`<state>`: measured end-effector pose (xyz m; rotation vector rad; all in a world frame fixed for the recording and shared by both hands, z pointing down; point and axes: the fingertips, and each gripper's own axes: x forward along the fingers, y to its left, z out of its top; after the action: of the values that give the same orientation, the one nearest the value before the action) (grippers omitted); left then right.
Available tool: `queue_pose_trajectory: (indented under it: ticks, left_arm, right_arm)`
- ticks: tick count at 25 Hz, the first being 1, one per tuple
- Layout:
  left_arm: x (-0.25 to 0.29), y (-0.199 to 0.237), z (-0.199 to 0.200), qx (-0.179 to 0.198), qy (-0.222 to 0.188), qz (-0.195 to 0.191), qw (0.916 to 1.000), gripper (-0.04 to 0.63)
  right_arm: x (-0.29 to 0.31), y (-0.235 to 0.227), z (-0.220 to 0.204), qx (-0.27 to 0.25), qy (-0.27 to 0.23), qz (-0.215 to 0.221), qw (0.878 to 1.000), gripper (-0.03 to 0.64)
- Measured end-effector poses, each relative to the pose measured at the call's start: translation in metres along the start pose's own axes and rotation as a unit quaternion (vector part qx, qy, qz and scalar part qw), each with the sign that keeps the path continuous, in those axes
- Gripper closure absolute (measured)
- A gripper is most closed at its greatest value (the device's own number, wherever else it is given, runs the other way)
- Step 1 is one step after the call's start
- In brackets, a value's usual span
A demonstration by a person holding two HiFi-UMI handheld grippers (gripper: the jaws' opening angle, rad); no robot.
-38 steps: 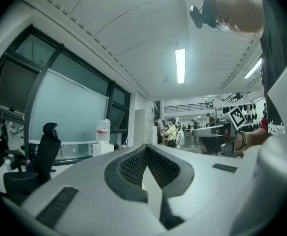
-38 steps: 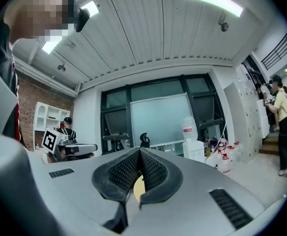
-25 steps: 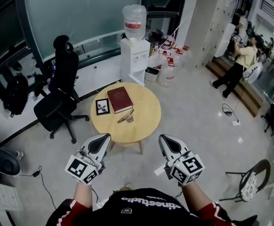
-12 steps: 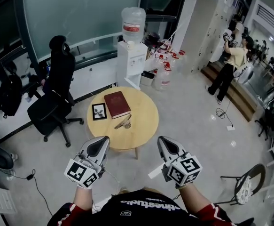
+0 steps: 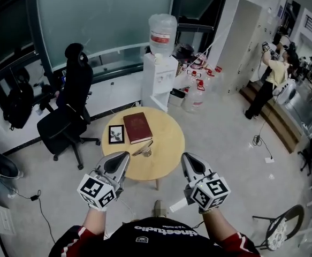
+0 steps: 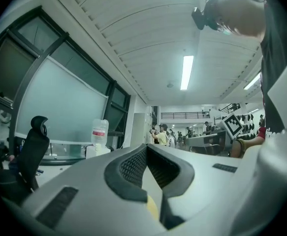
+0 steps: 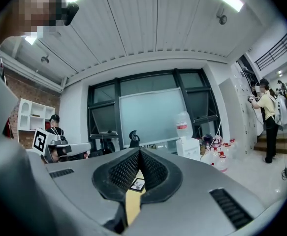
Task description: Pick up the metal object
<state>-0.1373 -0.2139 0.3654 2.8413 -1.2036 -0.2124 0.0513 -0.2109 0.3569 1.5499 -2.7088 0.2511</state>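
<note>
On round wooden surface (image 5: 169,135), metal object (image 5: 143,149) lies toward near edge, just beside red book (image 5: 137,127), near picture frame (image 5: 116,134). Left gripper (image 5: 123,156) and right gripper (image 5: 187,157) both closed, empty, not yet at object.

Risk: jaws arriving unopened shove object; thin metal likely slips from pinch; book gets nudged.

Versus second ago: surface nearer; left gripper tip now overlaps its near edge.
</note>
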Motion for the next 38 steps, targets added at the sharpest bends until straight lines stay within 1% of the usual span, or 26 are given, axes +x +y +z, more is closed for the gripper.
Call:
queue_pose_trajectory:
  ticks: [3, 5, 8, 13, 16, 17, 18, 19, 20, 22, 26, 29, 31, 34, 38]
  left_arm:
    - [0.018, -0.001, 0.005, -0.033, 0.004, -0.002, 0.9995, 0.58]
    - [0.031, 0.0, 0.007, -0.032, 0.005, 0.0, 0.9995, 0.58]
    - [0.045, 0.001, 0.007, -0.02, 0.018, 0.003, 0.9996, 0.58]
    - [0.062, 0.0, 0.012, 0.011, 0.017, 0.001, 0.9998, 0.578]
    - [0.07, -0.007, 0.015, 0.031, 0.018, -0.019, 0.9992, 0.574]
    - [0.072, -0.01, 0.015, 0.042, 0.019, -0.027, 0.9986, 0.567]
    - [0.074, -0.013, 0.014, 0.052, 0.02, -0.034, 0.9978, 0.539]
    - [0.077, -0.015, 0.012, 0.061, 0.022, -0.038, 0.9972, 0.494]
    - [0.079, -0.016, 0.01, 0.067, 0.022, -0.04, 0.9967, 0.473]
    - [0.083, -0.017, 0.006, 0.072, 0.022, -0.041, 0.9963, 0.462]
    - [0.085, -0.011, 0.0, 0.068, 0.026, -0.036, 0.9967, 0.462]
    - [0.086, -0.005, -0.012, 0.075, 0.039, -0.022, 0.9962, 0.463]
    - [0.086, -0.002, -0.02, 0.083, 0.047, -0.013, 0.9954, 0.463]
    - [0.089, 0.003, -0.031, 0.098, 0.056, -0.014, 0.9935, 0.463]
    - [0.097, 0.004, -0.046, 0.133, 0.076, -0.016, 0.988, 0.463]
  right_arm:
    - [0.013, -0.006, 0.012, 0.003, -0.004, 0.028, 1.0, 0.591]
    - [0.021, -0.012, 0.02, -0.006, -0.011, 0.035, 0.999, 0.591]
    - [0.031, -0.022, 0.022, 0.005, -0.012, 0.042, 0.999, 0.591]
    - [0.036, -0.038, 0.022, 0.006, -0.009, 0.044, 0.999, 0.591]
    - [0.036, -0.042, 0.022, 0.009, -0.006, 0.042, 0.999, 0.591]
    - [0.036, -0.043, 0.021, 0.009, -0.005, 0.043, 0.999, 0.591]
    - [0.036, -0.043, 0.021, 0.009, -0.004, 0.044, 0.999, 0.591]
    - [0.035, -0.044, 0.02, 0.007, -0.004, 0.044, 0.999, 0.591]
    - [0.035, -0.046, 0.02, 0.004, -0.004, 0.044, 0.999, 0.591]
    - [0.033, -0.049, 0.021, 0.002, -0.005, 0.04, 0.999, 0.591]
    - [0.031, -0.053, 0.024, -0.001, -0.006, 0.033, 0.999, 0.591]
    - [0.03, -0.054, 0.021, -0.005, -0.004, 0.03, 1.0, 0.591]
    - [0.031, -0.054, 0.018, -0.013, -0.002, 0.031, 0.999, 0.591]
    - [0.033, -0.055, 0.012, -0.024, 0.005, 0.026, 0.999, 0.591]
    - [0.039, -0.059, 0.006, -0.028, 0.018, 0.023, 0.999, 0.591]
